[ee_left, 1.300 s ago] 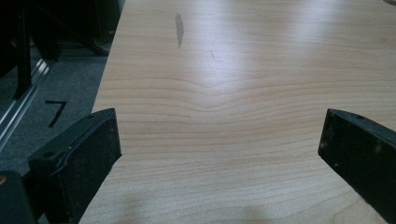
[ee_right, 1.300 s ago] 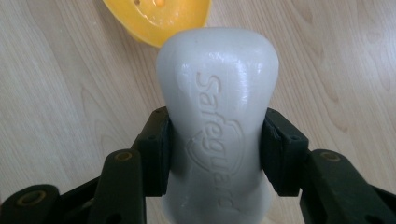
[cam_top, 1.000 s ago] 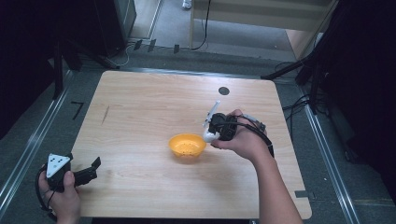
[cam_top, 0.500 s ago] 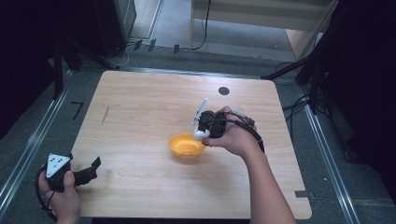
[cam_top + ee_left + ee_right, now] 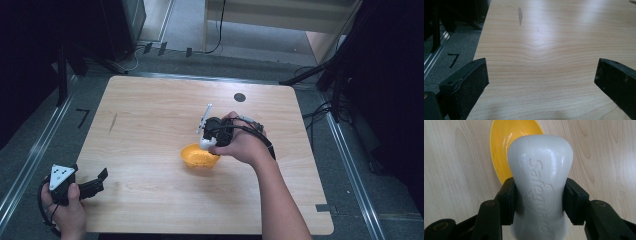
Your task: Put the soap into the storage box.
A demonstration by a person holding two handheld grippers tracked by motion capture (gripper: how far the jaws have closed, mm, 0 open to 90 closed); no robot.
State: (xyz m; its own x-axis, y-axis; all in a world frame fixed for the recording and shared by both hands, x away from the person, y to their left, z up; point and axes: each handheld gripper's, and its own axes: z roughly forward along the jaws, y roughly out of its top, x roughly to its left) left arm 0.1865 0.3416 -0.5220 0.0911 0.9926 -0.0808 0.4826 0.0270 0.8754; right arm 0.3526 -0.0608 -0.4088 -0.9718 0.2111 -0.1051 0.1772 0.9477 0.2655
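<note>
A white bar of soap with raised lettering stands between my right gripper's black pads, which are shut on its narrow waist. Behind the bar lies a small yellow bowl on the wooden table. In the high view the right gripper holds the soap just over the bowl's far right rim. My left gripper rests at the table's front left edge, open. Its jaws stand wide apart over bare wood.
The wooden table carries a round black mark at the back right and a dark streak at the left. Grey floor, metal rails and cables surround the table.
My right hand has carried the soap leftward, from right of the bowl to over its rim. The left gripper has stayed put.
</note>
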